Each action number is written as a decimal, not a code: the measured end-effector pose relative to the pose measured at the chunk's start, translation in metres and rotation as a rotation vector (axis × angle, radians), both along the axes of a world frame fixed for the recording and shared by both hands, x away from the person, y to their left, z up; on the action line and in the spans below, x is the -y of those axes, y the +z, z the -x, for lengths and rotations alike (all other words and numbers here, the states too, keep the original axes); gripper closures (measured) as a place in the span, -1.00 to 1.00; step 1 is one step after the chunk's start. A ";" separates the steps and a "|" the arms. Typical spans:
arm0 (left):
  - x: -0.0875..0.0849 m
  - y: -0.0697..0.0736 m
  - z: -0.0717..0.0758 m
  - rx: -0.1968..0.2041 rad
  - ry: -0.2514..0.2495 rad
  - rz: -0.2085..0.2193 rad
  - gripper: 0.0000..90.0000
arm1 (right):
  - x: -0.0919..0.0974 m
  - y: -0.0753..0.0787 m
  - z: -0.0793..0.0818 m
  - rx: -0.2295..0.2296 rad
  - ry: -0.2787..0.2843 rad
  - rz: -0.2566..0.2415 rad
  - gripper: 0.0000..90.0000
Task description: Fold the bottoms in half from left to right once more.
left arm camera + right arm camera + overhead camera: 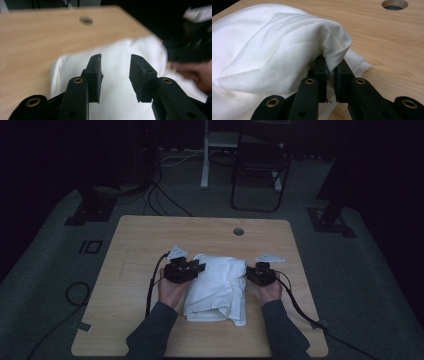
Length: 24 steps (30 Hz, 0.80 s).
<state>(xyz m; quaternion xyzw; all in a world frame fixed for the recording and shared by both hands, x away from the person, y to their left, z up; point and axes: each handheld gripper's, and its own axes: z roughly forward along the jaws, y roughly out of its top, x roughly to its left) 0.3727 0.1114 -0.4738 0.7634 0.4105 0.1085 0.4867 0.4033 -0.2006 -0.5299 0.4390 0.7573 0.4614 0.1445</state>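
A crumpled white cloth lies in the middle of the wooden table, nearer the front edge. My left gripper hovers over the cloth's left upper part. In the left gripper view its jaws stand open above the cloth, with nothing pinched between them. At the cloth's right upper corner, my right gripper is shut on a fold of the fabric. The right gripper view shows that fold draped over the closed jaws.
A round cable hole sits near the table's far edge. Black cables trail from both grippers off the front corners. On the dark floor behind the table stand a black chair and a white post. Bare wood surrounds the cloth.
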 end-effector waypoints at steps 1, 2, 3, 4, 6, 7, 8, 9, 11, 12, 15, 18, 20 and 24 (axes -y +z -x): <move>0.005 -0.009 -0.001 -0.018 -0.020 -0.018 0.43 | 0.000 -0.001 -0.001 -0.003 -0.003 -0.001 0.82; 0.011 -0.016 -0.001 -0.029 -0.034 -0.040 0.44 | 0.001 -0.002 -0.001 -0.010 -0.006 -0.002 0.79; 0.017 -0.025 -0.001 -0.037 -0.040 -0.068 0.45 | 0.001 -0.002 -0.002 -0.015 -0.012 0.001 0.77; 0.022 -0.030 0.000 -0.041 -0.041 -0.086 0.47 | 0.001 -0.002 -0.001 -0.019 -0.018 0.006 0.71; 0.032 -0.042 0.002 -0.035 -0.050 -0.138 0.49 | 0.002 0.000 0.001 -0.013 -0.032 0.023 0.53; 0.038 -0.049 0.004 -0.023 -0.059 -0.171 0.51 | 0.003 0.001 0.003 -0.007 -0.038 0.035 0.45; 0.039 -0.051 0.004 -0.021 -0.057 -0.179 0.52 | 0.005 0.004 0.005 0.005 -0.045 0.053 0.34; 0.040 -0.053 0.003 -0.031 -0.051 -0.168 0.54 | 0.006 0.006 0.007 0.011 -0.052 0.057 0.27; 0.042 -0.054 0.002 -0.034 -0.043 -0.189 0.59 | 0.011 0.011 0.012 0.028 -0.059 0.063 0.14; 0.042 -0.054 0.002 -0.034 -0.043 -0.189 0.61 | 0.011 0.011 0.012 0.028 -0.059 0.063 0.14; 0.045 -0.059 0.003 -0.009 -0.029 -0.217 0.63 | 0.021 0.023 0.025 0.074 -0.081 0.049 -0.02; 0.045 -0.061 0.004 0.003 -0.018 -0.211 0.65 | 0.022 0.031 0.034 0.111 -0.077 0.025 -0.10; 0.044 -0.062 0.005 0.005 -0.015 -0.205 0.65 | 0.019 0.036 0.037 0.130 -0.067 0.019 -0.12; 0.044 -0.062 0.005 0.008 -0.013 -0.203 0.65 | 0.013 0.041 0.038 0.151 -0.059 0.009 -0.16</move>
